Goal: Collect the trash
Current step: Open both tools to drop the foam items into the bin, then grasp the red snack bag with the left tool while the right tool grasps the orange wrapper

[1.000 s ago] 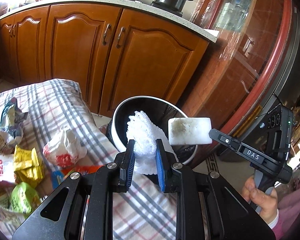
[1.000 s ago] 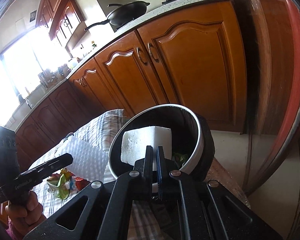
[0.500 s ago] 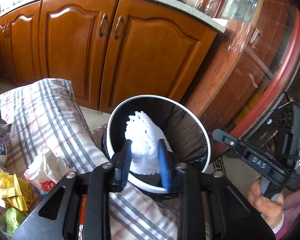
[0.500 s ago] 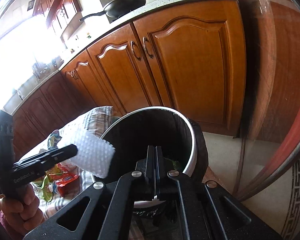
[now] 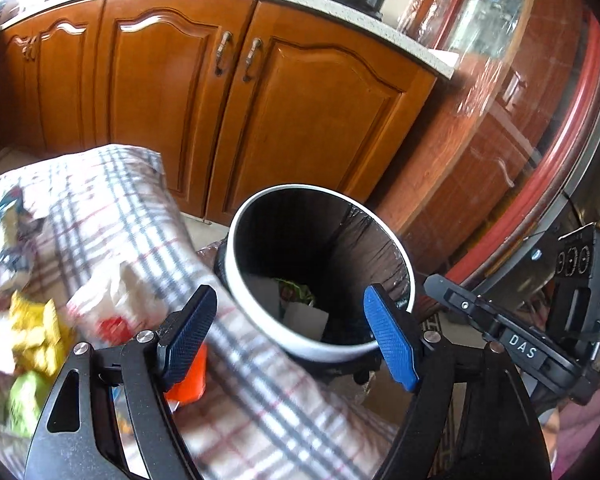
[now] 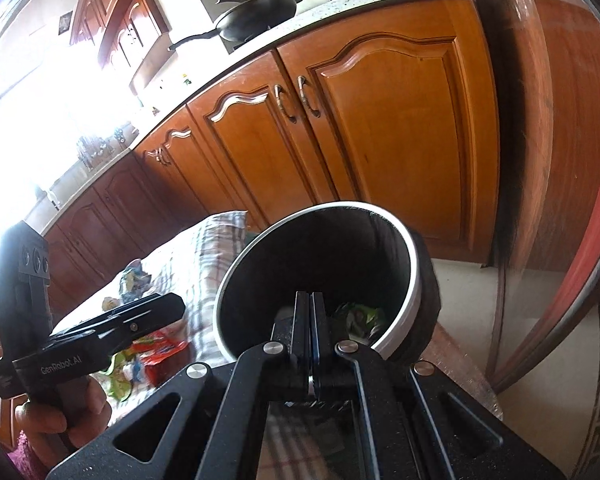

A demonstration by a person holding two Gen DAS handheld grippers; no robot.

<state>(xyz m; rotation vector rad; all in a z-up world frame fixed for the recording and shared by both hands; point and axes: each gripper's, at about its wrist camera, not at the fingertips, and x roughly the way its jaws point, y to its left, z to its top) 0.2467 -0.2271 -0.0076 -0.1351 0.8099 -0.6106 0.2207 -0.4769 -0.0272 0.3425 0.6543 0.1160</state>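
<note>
Left wrist view: the left claw [image 5: 290, 336] hangs over the trash bin [image 5: 394, 248] with its blue fingers [image 5: 392, 344] spread wide and nothing between them. Down in the black liner lie a pale flat piece [image 5: 304, 318] and a green wrapper [image 5: 296, 286], so some of the trash is already in. More of it sits on the checked cloth [image 5: 112, 200] covering the desk: yellow packets [image 5: 32, 328], a white and red bag [image 5: 108, 300], an orange piece [image 5: 188, 380] right under the left finger. The picture is smeared on that side, so I can't make out details. The right claw's black body [image 5: 516, 340] pokes in from the right, beside the bin.

Right wrist view: the right claw [image 6: 311, 328] has its fingers pressed together, empty, pointing into the bin's mouth. The left claw's body [image 6: 100, 336] hovers above the wrappers [image 6: 156, 350] on the cloth.

I'd guess the next thing is to go back for another wrapper. Best to swing wide of the bin's white rim [image 6: 416, 292], which stands just beside the desk edge, come down on one loose packet and pinch it alone, not the cloth. Wooden cabinets [image 6: 340, 140] stand behind, well clear.
</note>
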